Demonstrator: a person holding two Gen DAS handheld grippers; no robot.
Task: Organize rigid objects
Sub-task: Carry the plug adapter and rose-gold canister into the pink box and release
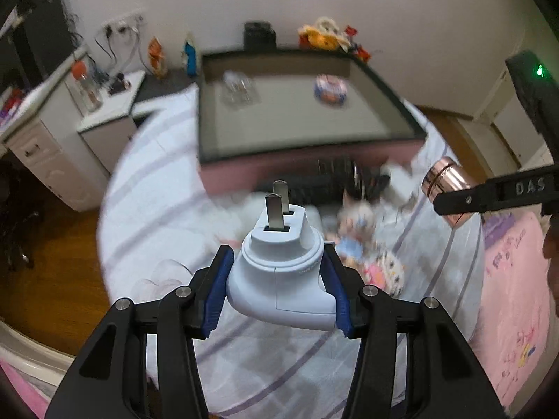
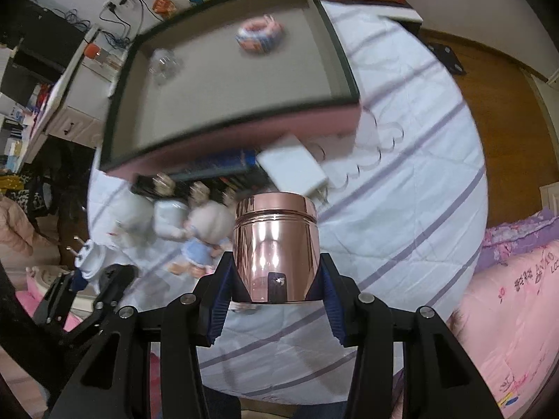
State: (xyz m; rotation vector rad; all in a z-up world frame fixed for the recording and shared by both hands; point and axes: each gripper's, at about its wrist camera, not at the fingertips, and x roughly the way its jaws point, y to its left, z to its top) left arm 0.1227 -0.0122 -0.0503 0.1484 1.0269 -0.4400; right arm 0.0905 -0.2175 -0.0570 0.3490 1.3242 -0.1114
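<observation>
The tray (image 2: 344, 66) is mostly bare floor, with only a clear glass item (image 2: 162, 64) at its far left and a striped ring (image 2: 259, 36) toward the back. Before its pink front wall, a doll (image 2: 206, 234), white figures (image 2: 134, 218), a white charger (image 2: 293, 169) and what seem to be books (image 2: 216, 164) crowd the bed (image 2: 401, 209); rightward the sheet lies open.

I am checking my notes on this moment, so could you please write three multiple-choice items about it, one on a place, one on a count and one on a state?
1. Where does the patterned round tin lie?
A. In the big dark-rimmed tray
B. On the wooden floor
C. In the left gripper

2. How many metal prongs stand out of the white plug?
A. One
B. Two
C. Four

3. What is the state of the right gripper?
A. Open and empty
B. Shut on the rose-gold canister
C. Shut on a doll

Answers: 1 A, it sits on the tray's grey floor; 2 B, two flat blades show; 3 B, both pads press its sides.
</observation>
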